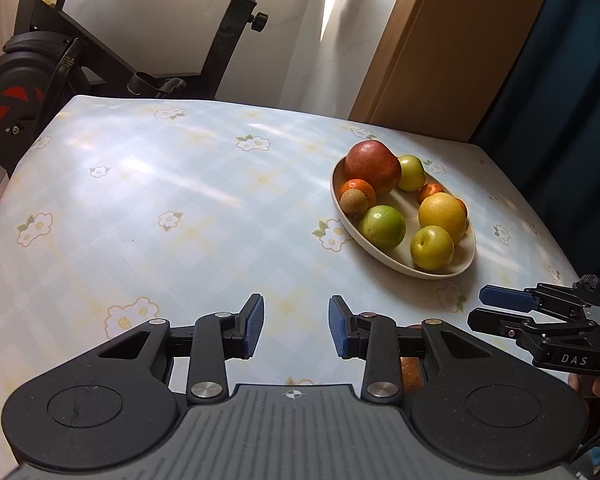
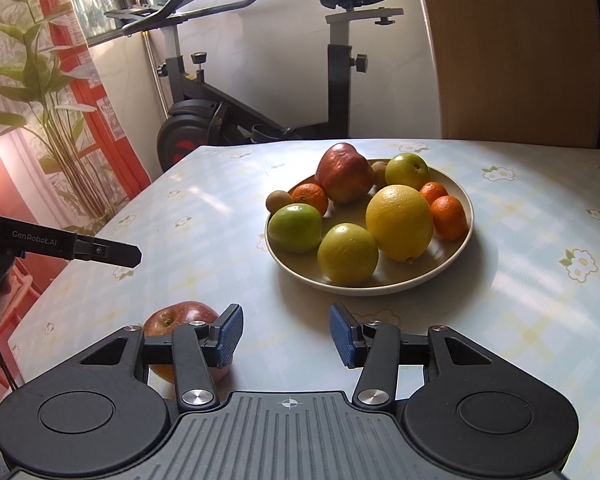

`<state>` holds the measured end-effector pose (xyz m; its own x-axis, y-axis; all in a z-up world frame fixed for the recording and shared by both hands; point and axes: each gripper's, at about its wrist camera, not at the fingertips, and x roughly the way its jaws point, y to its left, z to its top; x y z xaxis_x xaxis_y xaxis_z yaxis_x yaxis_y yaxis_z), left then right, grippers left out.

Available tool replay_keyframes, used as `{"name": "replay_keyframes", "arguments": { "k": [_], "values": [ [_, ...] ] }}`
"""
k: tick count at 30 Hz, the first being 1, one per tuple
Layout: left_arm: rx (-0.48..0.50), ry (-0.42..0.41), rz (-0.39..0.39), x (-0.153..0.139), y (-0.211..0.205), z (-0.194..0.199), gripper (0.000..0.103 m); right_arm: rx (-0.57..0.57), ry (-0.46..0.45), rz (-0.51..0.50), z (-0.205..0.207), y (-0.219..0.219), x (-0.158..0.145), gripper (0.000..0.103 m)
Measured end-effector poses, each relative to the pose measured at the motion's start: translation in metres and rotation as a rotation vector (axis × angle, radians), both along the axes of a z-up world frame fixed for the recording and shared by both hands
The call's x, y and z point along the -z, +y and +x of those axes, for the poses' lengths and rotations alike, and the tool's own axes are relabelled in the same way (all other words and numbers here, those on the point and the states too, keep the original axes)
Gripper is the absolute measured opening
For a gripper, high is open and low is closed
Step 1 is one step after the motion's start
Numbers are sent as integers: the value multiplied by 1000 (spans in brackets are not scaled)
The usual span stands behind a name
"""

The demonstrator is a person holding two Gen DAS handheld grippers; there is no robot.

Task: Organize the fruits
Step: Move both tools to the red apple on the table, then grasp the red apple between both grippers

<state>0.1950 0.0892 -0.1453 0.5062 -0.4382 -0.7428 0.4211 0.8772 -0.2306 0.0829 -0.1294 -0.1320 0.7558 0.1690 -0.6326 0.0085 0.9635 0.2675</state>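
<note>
A cream plate (image 2: pixel 380 289) on the flowered tablecloth holds a large red apple (image 2: pixel 344 172), a big yellow citrus (image 2: pixel 400 222), three green apples, small tangerines and kiwis. The left wrist view shows the same plate (image 1: pixel 404 269) at centre right. A second red apple (image 2: pixel 180 316) lies loose on the table, partly hidden behind the left finger of my right gripper (image 2: pixel 286 320), which stands open and empty short of the plate. My left gripper (image 1: pixel 296 312) is open too, over bare cloth left of the plate. Each gripper shows in the other's view: the right gripper (image 1: pixel 484 306), the left gripper (image 2: pixel 134 256).
An exercise bike (image 2: pixel 260 92) stands behind the table's far edge. A wooden panel (image 2: pixel 512 48) rises at the back right and a potted plant (image 2: pixel 40 80) at the left. The table (image 1: pixel 140 200) stretches left of the plate.
</note>
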Motion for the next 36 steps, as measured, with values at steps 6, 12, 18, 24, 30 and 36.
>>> {"name": "replay_keyframes", "arguments": {
  "k": [6,12,18,24,30,36],
  "values": [
    [17,19,-21,7,5,-5,37,-22,7,6,-3,13,0,49],
    [29,37,-54,10,13,-9,37,-42,13,10,-2,20,0,55],
    [33,48,-67,13,14,-9,37,-79,10,-2,-1,29,-2,59],
    [26,66,-93,13,17,-7,37,-143,14,-24,2,43,-4,62],
    [38,81,-106,13,14,-6,37,-194,47,-33,9,55,1,65],
    [54,112,-141,17,9,-2,38,-229,78,-41,16,63,9,65]
  ]
}}
